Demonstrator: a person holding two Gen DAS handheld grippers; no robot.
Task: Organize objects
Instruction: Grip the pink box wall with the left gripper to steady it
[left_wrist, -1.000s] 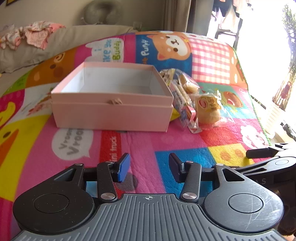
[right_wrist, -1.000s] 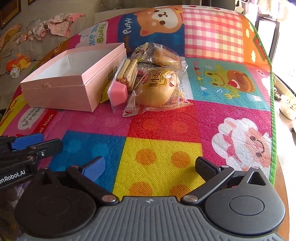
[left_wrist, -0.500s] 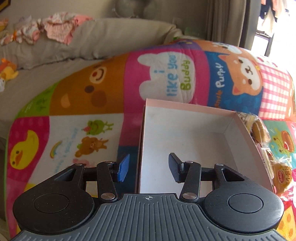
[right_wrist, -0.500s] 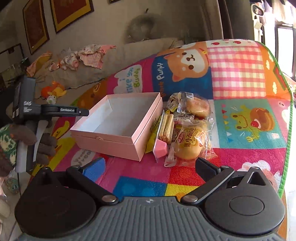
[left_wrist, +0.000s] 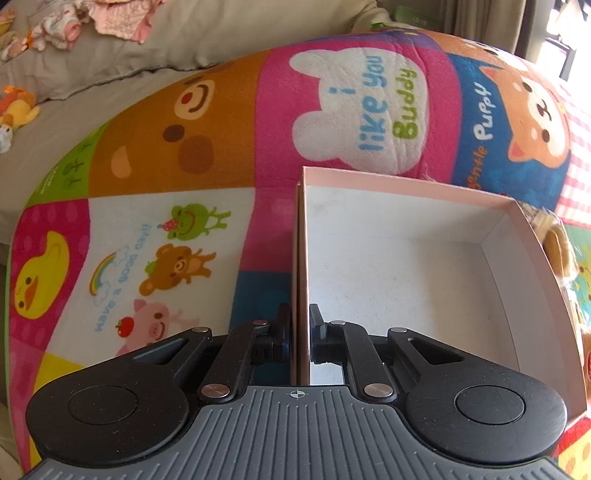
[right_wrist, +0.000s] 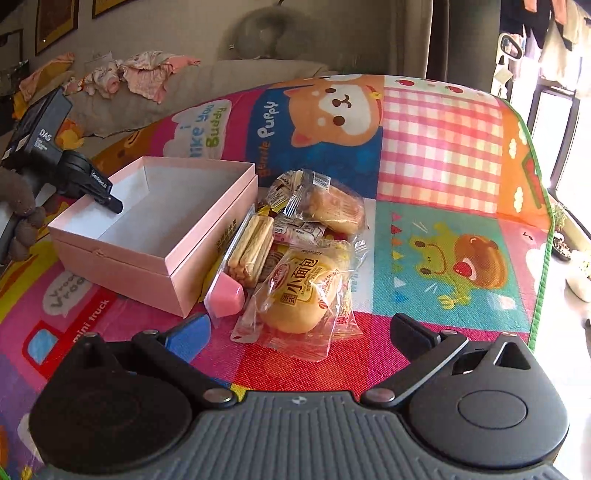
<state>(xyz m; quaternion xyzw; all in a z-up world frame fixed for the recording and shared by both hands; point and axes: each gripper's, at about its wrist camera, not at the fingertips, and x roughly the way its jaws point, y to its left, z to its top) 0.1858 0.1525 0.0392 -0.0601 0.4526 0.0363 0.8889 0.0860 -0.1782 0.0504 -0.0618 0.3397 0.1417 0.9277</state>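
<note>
Pink box (left_wrist: 406, 280) on play mat (left_wrist: 155, 229), open top up: its near-left wall is being pinched by L claw (left_wrist: 300, 326). Long axis is running away from R claw (right_wrist: 301, 328), which is being held wide open, nothing gripped, near snack packs (right_wrist: 295, 266) beside box.

The left hand-held gripper (left_wrist: 300, 328) has its two fingers drawn close together, one on each side of a thin upright wall of the pink box (left_wrist: 406, 280), pinching it near the wall's near end. In the right wrist view it reaches in from the left, held in a gloved hand (right_wrist: 22, 218). The right hand-held gripper (right_wrist: 301, 332) hovers low with its fingers spread wide, nothing between them.
</note>
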